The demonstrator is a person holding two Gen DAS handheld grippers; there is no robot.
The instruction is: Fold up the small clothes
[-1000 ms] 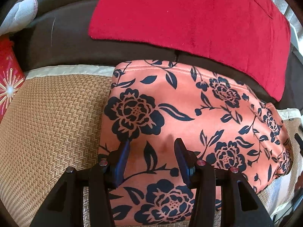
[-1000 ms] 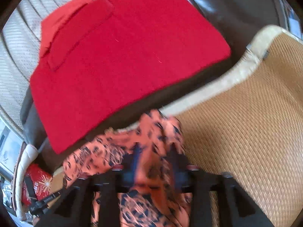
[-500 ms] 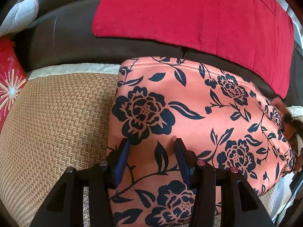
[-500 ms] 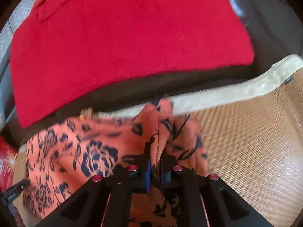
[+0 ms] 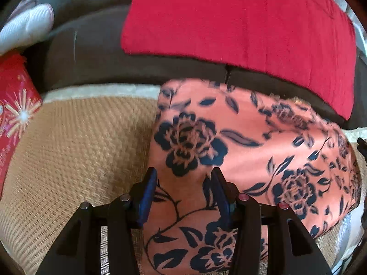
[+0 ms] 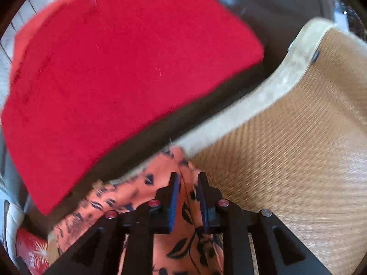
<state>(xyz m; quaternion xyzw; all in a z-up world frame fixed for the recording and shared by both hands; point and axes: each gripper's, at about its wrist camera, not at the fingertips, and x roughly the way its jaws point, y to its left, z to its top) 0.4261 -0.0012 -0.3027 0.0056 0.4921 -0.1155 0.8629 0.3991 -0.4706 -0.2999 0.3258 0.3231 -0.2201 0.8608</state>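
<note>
- Lying flat on the woven mat point(image 5: 75, 151): the salmon cloth point(image 5: 247, 151) with dark blue flowers, its far edge reaching the dark brown cushion point(image 5: 96, 64) behind the mat.
- Left gripper point(image 5: 184, 178): jaws apart, poised over the near-left part of the cloth; the blue pads flank a strip of fabric, with no fold raised between them. Whether the tips touch the fabric cannot be told.
- Right gripper point(image 6: 187, 181): jaws stand a narrow way apart and have just been opening from a closed state. A raised ridge of the cloth point(image 6: 183, 206) sits between the blue pads, at the cloth's far-right corner beside the mat's pale border point(image 6: 263, 98). A gap shows on each side of the ridge near the tips, so the pads do not appear to press on it; the view is motion-blurred.
- Red towel point(image 5: 240, 27): spread over the brown cushion beyond the cloth, its near edge just behind the cloth's far edge; also large in the right wrist view point(image 6: 119, 73).
- Red box point(image 5: 13, 110) with a starburst print: at the mat's left edge, well apart from the cloth.
- White fabric item point(image 5: 25, 29): upper left of the left wrist view, on the cushion; too blurred to identify.
- Both views blurred, the right one more so.
</note>
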